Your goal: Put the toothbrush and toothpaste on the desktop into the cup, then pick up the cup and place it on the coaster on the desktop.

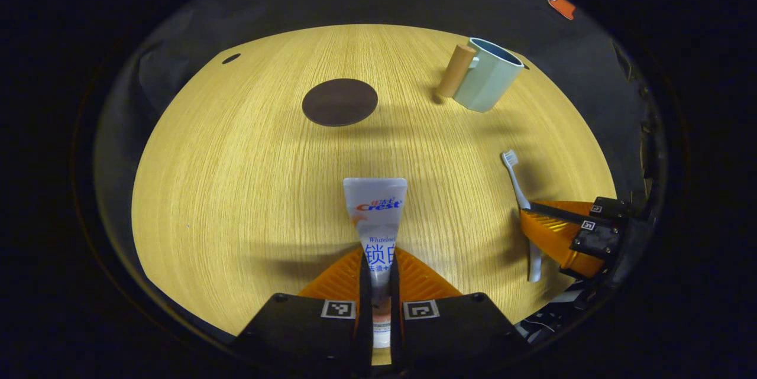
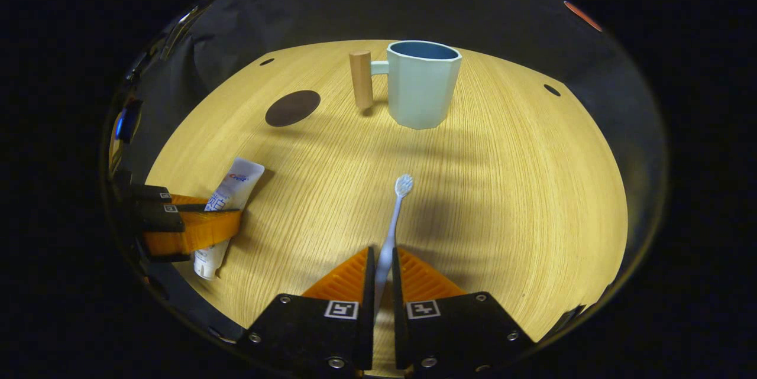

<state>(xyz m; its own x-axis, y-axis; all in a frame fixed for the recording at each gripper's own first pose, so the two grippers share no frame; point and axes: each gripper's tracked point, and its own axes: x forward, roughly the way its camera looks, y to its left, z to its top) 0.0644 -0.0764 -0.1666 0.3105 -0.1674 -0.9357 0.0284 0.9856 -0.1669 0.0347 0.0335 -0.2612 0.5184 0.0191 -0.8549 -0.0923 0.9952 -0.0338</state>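
Toothpaste (image 1: 376,213) sits pinched between the left gripper's (image 1: 378,272) two fingers, its flat end pointing toward the cup (image 1: 489,76). Over in the right gripper view, the right gripper (image 2: 379,272) is clamped on the toothbrush (image 2: 393,222) handle, bristles aimed at the cup as well. Both items are near the wooden desktop's (image 1: 236,190) front edge, well short of the cup. Farther back, the cup stands upright with its wooden handle toward the dark round coaster (image 1: 339,101), which lies apart from the cup on that side.
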